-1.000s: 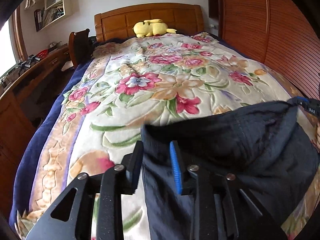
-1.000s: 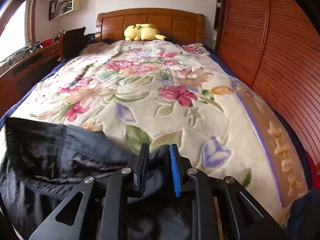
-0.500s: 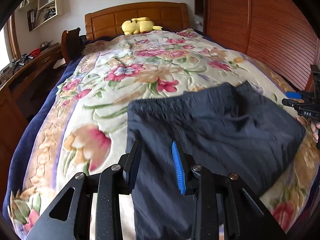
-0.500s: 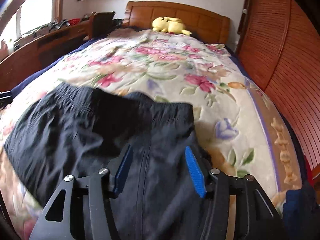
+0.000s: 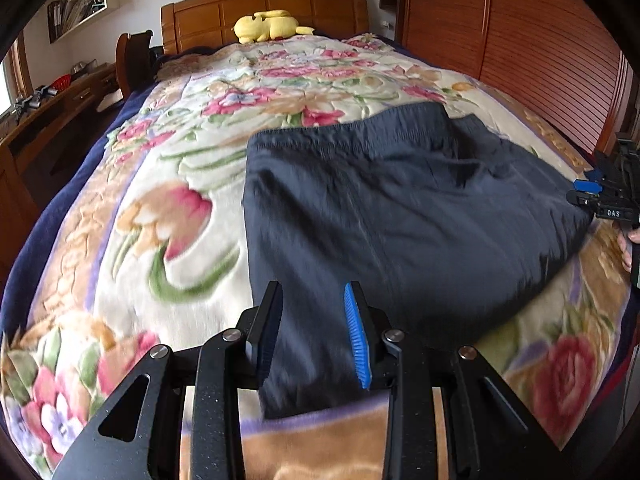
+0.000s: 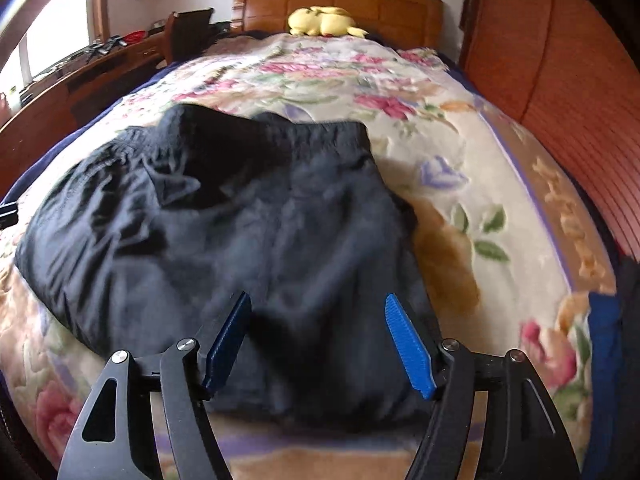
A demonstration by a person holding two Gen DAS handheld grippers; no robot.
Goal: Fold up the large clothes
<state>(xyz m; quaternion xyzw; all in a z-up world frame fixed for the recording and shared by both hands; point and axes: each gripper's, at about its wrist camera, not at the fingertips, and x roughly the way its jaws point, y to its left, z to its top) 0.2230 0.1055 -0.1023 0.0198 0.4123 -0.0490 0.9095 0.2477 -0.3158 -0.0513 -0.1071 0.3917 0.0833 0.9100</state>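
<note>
while the dark trousers point(image 5: 392, 216) lie spread flat across the foot end of the bed point(image 5: 192, 184), waistband toward the headboard point(image 5: 264, 12), the left tool point(image 5: 312, 334) sits partly open over their near left edge, with cloth showing between the fingers but not pressed by the pads. the right tool point(image 6: 320, 344) is opening, its jaws wide over the near right part of the trousers point(image 6: 248, 216), gripping nothing. a yellow plush toy point(image 5: 268, 26) rests at the headboard.
</note>
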